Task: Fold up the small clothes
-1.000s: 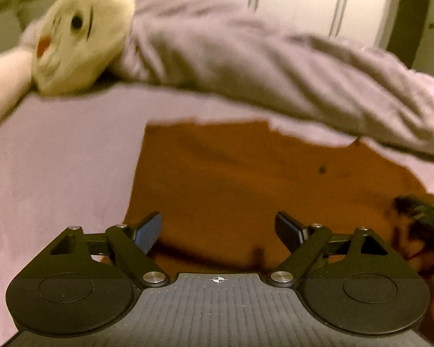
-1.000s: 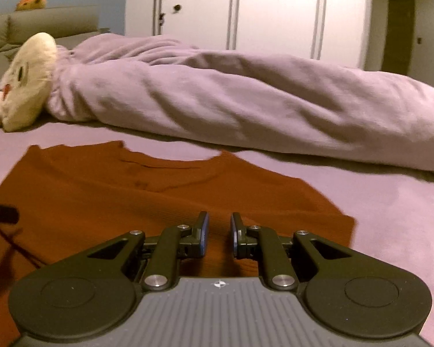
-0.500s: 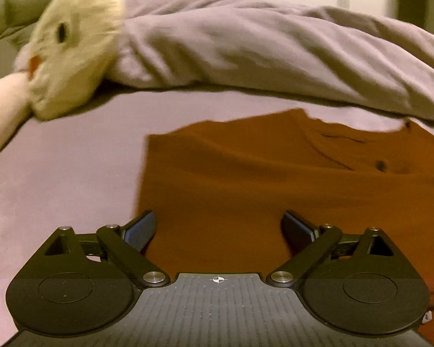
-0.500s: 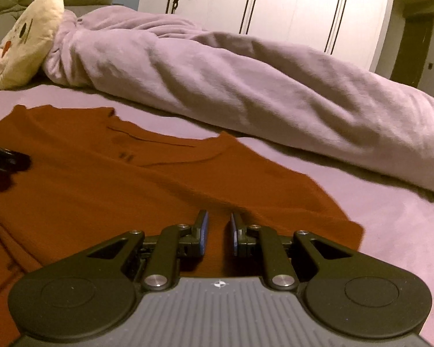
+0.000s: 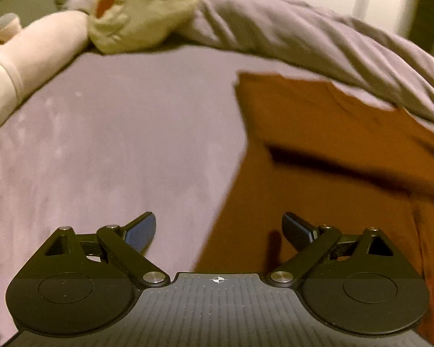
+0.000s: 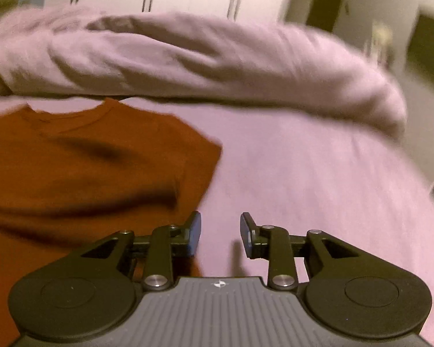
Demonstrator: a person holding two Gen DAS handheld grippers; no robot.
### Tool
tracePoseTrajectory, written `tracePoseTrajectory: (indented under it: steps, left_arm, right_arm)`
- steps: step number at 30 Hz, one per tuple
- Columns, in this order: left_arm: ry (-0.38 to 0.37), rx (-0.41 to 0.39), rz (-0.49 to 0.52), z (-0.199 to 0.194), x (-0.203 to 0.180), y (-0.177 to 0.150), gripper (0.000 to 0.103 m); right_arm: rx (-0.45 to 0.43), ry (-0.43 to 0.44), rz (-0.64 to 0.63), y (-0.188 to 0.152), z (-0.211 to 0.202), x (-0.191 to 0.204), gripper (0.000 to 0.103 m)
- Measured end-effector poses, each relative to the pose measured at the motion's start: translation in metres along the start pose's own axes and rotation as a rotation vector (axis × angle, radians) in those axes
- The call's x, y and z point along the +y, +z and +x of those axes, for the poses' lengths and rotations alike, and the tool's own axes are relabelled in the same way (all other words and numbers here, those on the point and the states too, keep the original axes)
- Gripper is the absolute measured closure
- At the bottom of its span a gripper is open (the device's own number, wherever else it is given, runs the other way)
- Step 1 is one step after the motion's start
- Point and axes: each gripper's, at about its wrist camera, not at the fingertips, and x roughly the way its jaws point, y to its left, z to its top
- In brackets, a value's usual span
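The rust-orange T-shirt (image 5: pixel 332 173) is lying flat on the lilac bed sheet (image 5: pixel 115 150), with its neckline toward the rolled lilac blanket (image 6: pixel 202 57) at the far side of the bed. A cream plush toy (image 5: pixel 141 8) is resting at the far left corner, well apart from the shirt.

The left gripper (image 5: pixel 218 228) is hovering over the left edge of the shirt. Its fingers are spread wide and are holding nothing; one pad is over the bare sheet and the other is over the orange cloth. The right gripper (image 6: pixel 220 232) is hovering at the right edge of the shirt. Its fingers are parted moderately and are also gripping nothing; the left pad is just at the cloth edge and the right pad is over the sheet.

In my judgement, the folding is only at its beginning. The shirt is looking spread out, with a few soft wrinkles and one dark crease across the body, but I am not seeing any finished fold. Both sleeves or sides, and the final halving, are probably remaining to do.
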Motion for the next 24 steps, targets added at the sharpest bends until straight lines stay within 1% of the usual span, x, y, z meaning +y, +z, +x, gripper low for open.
tracePoseTrajectory:
  steps: [2,4,6,8,10,11,12,16,18,20,24]
  left_arm:
    - [-0.011,0.028,0.04,-0.008,-0.002,-0.016,0.005]
    - [-0.026,0.048,0.05,-0.014,0.0,-0.029,0.005]
    - [-0.034,0.054,0.049,-0.021,0.002,-0.034,0.005]
    - [-0.05,0.076,0.017,-0.026,0.005,-0.036,0.006]
    - [-0.079,0.104,-0.019,-0.027,0.012,-0.039,0.012]
    - [-0.079,0.117,-0.034,-0.028,0.015,-0.041,0.018]
    - [-0.073,0.125,-0.044,-0.029,0.016,-0.043,0.02]
    - [-0.075,0.161,-0.079,-0.037,0.022,-0.05,0.025]
    - [-0.081,0.179,-0.081,-0.038,0.024,-0.052,0.025]
    - [-0.089,0.193,-0.063,-0.039,0.023,-0.055,0.026]
    - [-0.111,0.224,-0.062,-0.041,0.022,-0.056,0.037]
  right_arm:
    - [0.044,0.131,0.111,-0.023,-0.025,-0.027,0.07]
    - [0.087,0.208,0.147,-0.047,-0.044,-0.045,0.064]
    - [0.143,0.264,0.17,-0.069,-0.057,-0.058,0.064]
    - [0.169,0.3,0.201,-0.086,-0.07,-0.069,0.064]
    - [0.203,0.338,0.232,-0.096,-0.076,-0.078,0.064]
    - [0.218,0.354,0.25,-0.1,-0.079,-0.081,0.064]
    - [0.233,0.367,0.264,-0.104,-0.081,-0.084,0.064]
    - [0.288,0.428,0.299,-0.118,-0.086,-0.087,0.065]
    - [0.296,0.459,0.301,-0.124,-0.09,-0.089,0.065]
    - [0.31,0.472,0.297,-0.129,-0.092,-0.09,0.067]
    - [0.346,0.488,0.29,-0.142,-0.096,-0.093,0.069]
